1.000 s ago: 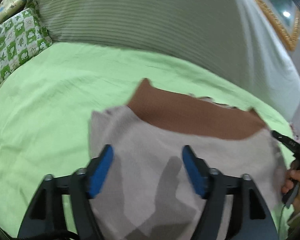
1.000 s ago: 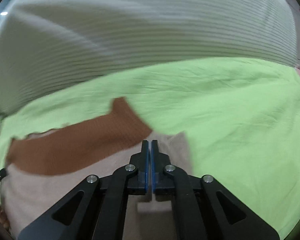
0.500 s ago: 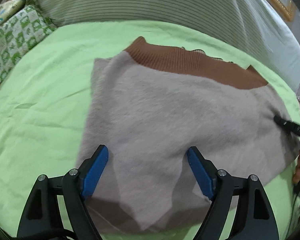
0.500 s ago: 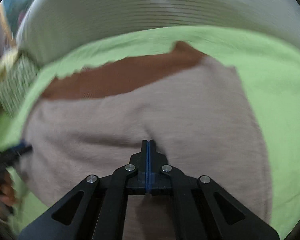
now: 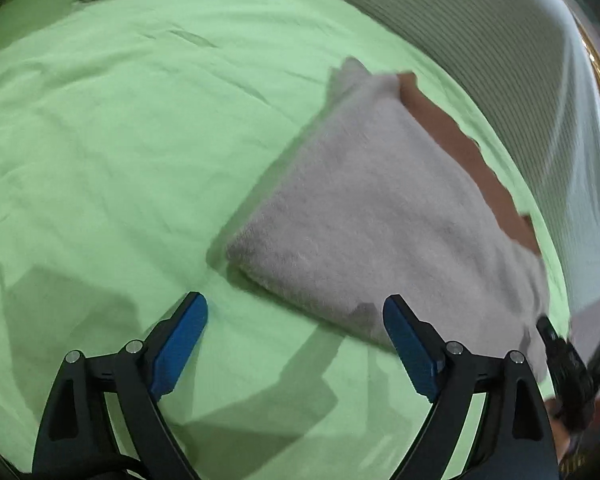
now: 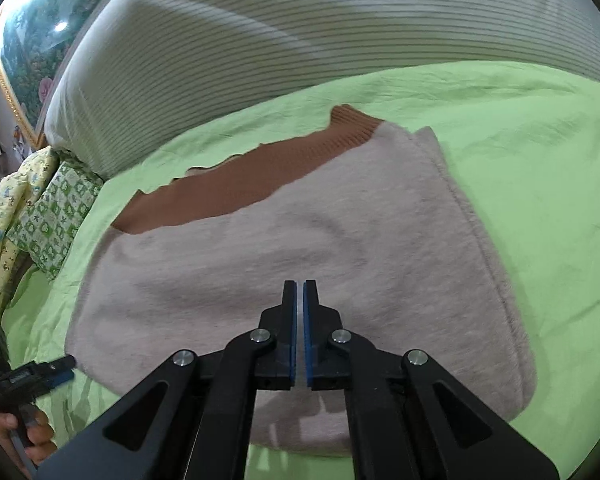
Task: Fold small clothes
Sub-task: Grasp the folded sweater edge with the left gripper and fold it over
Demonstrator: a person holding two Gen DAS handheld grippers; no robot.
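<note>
Your left gripper (image 5: pixel 296 320): jaws wide, just been opening, nothing between pads, only green sheet (image 5: pixel 120 140) below. Folded beige sweater (image 5: pixel 380 220) just ahead and right of its right finger, near corner close to tips, not touching. Your right gripper (image 6: pixel 300 300): jaws pressed together, empty, hovering over sweater's near half. Brown ribbed band (image 6: pixel 240 184) at sweater's far edge. Beyond, striped pillow (image 6: pixel 300 40); patterned cushion (image 6: pixel 56 216) far left.
</note>
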